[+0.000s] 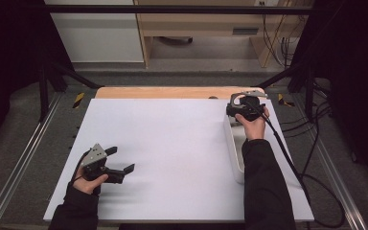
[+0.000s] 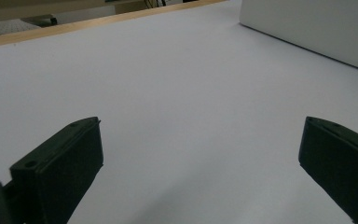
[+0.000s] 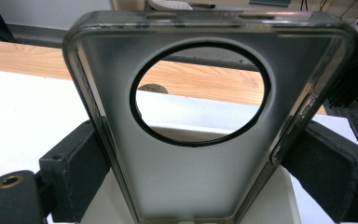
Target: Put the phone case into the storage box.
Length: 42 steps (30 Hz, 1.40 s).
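From the high view, our right gripper (image 1: 243, 106) hangs at the far right of the desk (image 1: 172, 153), over the far end of a long white tray (image 1: 234, 153) that runs near to far along the right side. It holds a phone case (image 1: 239, 99). Our left gripper (image 1: 117, 160) rests low at the near left, jaws apart and empty. The desk is a plain white sheet with a wooden edge (image 1: 172, 92) at the far side, set in a dark metal frame. Beyond it lie grey floor, pale furniture and loose cables.

In the left gripper view the jaws stand wide apart over bare white desk, with the tray (image 2: 317, 28) off at the far right.

In the right gripper view the jaws are clamped on the two long sides of the clear case (image 3: 191, 186), upright, its round camera hole toward the top, the tray (image 3: 279, 205) just beneath.

We judge that the case is being carried at the tray. The next move calls for a steady carry, keeping the grip square so that the slick case does not slip.
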Tool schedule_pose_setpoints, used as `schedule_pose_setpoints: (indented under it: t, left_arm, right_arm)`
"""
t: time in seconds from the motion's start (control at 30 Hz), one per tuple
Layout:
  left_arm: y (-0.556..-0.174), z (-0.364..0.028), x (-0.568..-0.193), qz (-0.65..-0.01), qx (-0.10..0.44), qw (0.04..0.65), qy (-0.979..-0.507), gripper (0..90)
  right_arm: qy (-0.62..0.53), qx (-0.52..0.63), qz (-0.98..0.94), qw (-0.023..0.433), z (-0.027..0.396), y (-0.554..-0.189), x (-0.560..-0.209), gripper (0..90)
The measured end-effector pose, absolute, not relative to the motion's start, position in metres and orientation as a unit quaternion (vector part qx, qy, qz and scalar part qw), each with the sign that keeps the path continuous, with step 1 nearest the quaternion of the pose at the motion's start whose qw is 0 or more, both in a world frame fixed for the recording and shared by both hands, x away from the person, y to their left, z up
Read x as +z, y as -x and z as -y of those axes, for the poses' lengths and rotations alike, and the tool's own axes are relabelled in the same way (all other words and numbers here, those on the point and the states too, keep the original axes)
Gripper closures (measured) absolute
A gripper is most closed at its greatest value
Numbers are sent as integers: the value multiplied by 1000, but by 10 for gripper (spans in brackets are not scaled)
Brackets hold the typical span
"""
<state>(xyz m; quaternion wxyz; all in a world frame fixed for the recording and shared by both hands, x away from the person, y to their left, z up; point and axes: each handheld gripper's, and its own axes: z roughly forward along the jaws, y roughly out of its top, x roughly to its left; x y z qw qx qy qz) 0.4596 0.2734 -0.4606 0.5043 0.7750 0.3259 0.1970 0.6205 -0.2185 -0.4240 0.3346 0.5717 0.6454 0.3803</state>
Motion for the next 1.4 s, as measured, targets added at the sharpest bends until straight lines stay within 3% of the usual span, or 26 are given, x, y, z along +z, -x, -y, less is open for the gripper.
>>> schedule_pose_setpoints:
  t: [0.33, 0.77, 1.4]
  left_arm:
    - [-460, -273, -460, -326, 197, 505, -775, 0]
    - [-459, -273, -460, -325, 198, 504, -775, 0]
    - [-459, -272, -460, -320, 197, 503, -778, 0]
  right_arm:
    - [-562, 391, -644, 341, 221, -618, -420, 19]
    - [-541, 424, -636, 353, 225, -603, -405, 21]
    - [-408, 538, -673, 301, 221, -534, -370, 4]
